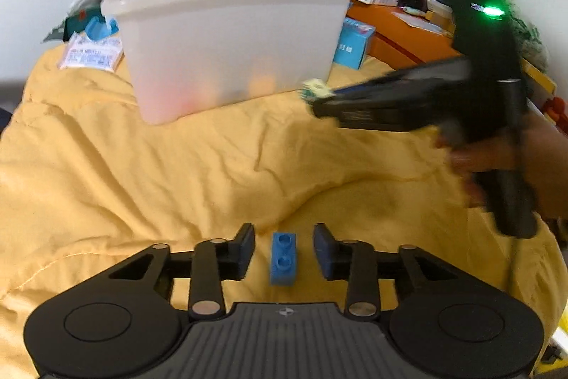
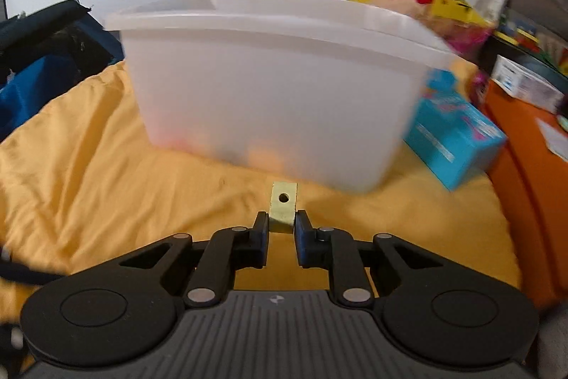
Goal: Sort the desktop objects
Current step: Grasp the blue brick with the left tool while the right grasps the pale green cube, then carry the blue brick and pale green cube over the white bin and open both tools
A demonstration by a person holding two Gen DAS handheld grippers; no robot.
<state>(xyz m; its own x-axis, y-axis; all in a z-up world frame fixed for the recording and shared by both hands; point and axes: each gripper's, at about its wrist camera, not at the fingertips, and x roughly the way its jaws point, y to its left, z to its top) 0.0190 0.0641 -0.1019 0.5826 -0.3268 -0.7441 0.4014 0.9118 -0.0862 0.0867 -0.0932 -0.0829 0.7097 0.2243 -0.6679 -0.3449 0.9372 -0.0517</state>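
- Left view: the left tool (image 1: 284, 249) is open around a blue brick (image 1: 283, 258) lying on the yellow blanket (image 1: 177, 166), not touching it.
- Right view: the right tool (image 2: 282, 229) pinches a pale yellow block (image 2: 283, 210) in front of the white tub (image 2: 269, 87).
- Only the left view shows the hand (image 1: 497, 162) holding the right tool.

A home: quilt-covered (image 1: 177, 166) surface, cluttered shelves (image 2: 525, 34).

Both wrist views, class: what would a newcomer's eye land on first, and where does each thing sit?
The big translucent white plastic tub dominates, standing mid-scene on the rumpled yellow cloth. Next, the small blue plastic building brick lies on the cloth between the open fingers of the left hand-held gripper. The right hand-held gripper is shut on a pale yellow block with a round hole, just in front of the tub.
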